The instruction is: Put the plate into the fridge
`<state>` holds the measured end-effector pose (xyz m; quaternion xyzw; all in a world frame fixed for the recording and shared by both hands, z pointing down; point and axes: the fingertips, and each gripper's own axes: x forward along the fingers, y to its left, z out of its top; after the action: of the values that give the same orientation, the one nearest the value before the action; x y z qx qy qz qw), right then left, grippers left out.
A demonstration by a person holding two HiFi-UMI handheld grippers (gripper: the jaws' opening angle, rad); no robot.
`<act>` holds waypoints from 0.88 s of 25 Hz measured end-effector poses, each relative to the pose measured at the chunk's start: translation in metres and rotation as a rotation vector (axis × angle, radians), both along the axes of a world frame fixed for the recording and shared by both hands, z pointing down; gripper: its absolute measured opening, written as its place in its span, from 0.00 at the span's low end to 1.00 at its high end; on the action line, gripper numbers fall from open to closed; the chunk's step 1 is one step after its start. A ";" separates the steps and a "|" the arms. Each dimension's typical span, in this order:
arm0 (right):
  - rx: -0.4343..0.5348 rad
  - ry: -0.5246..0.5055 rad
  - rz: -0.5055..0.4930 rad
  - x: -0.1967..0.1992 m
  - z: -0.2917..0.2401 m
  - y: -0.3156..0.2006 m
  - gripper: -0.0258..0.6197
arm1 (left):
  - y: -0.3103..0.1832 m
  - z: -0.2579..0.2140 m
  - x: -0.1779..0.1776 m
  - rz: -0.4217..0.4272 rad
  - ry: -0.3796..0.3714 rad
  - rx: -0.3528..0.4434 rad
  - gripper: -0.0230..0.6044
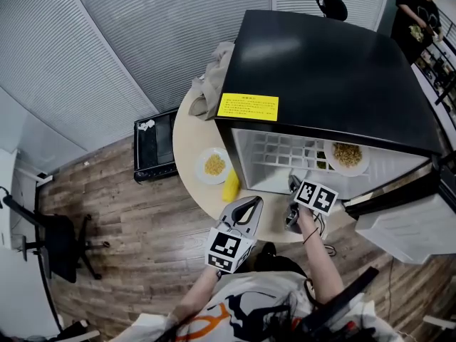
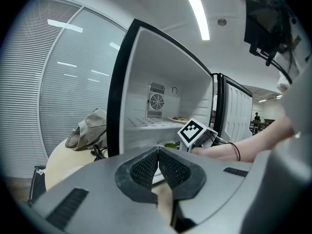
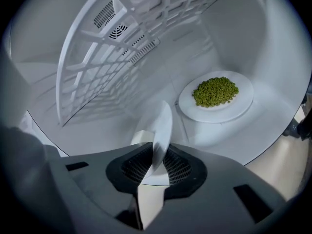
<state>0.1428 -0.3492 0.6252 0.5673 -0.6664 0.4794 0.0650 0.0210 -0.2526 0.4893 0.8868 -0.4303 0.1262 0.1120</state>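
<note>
A: Two quick checks: where's the plate, and what's the right gripper (image 3: 157, 155) doing?

B: White round plate of green peas (image 3: 214, 115) lies flat on the floor of the black mini fridge (image 1: 328, 70), under the white wire shelf (image 3: 97, 77). It's right of the jaws & farther in, apart from them. Jaws stand at a narrow gap w/ a thin white curved sliver (image 3: 163, 126) between the pads. Can't tell what it is, and the pads don't look clamped on it.

A: Left gripper (image 2: 158, 160)?

B: Jaws together, nothing in them, held outside the fridge on the near side.

A: Risks?

B: Prob. the pull-out. If that sliver catches a pad, it gets dragged along w/ the gripper. A drift right on the way out would knock the plate's rim & peas roll off. Plate also looks close to the floor's near edge, so a nudge could tip it out, or the white open door (image 1: 406, 226) could hit it at closing.

A: So?

B: Widen the jaws first, then back straight out.
</note>
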 end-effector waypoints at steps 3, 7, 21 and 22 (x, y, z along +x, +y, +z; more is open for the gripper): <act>0.011 0.039 -0.016 0.000 0.001 -0.006 0.15 | 0.000 0.000 -0.001 0.000 0.001 0.000 0.05; 0.051 0.176 -0.068 0.001 -0.002 -0.013 0.20 | 0.002 0.000 -0.001 -0.001 0.001 0.000 0.05; 0.113 0.385 -0.163 0.001 0.002 -0.021 0.37 | 0.004 0.001 -0.008 -0.012 -0.008 -0.005 0.06; 0.113 0.385 -0.164 0.001 0.004 -0.021 0.37 | 0.004 0.001 -0.009 -0.013 -0.008 -0.005 0.06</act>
<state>0.1439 -0.3703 0.6287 0.5948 -0.7115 0.3174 0.1981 0.0124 -0.2481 0.4903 0.8833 -0.4361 0.1299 0.1131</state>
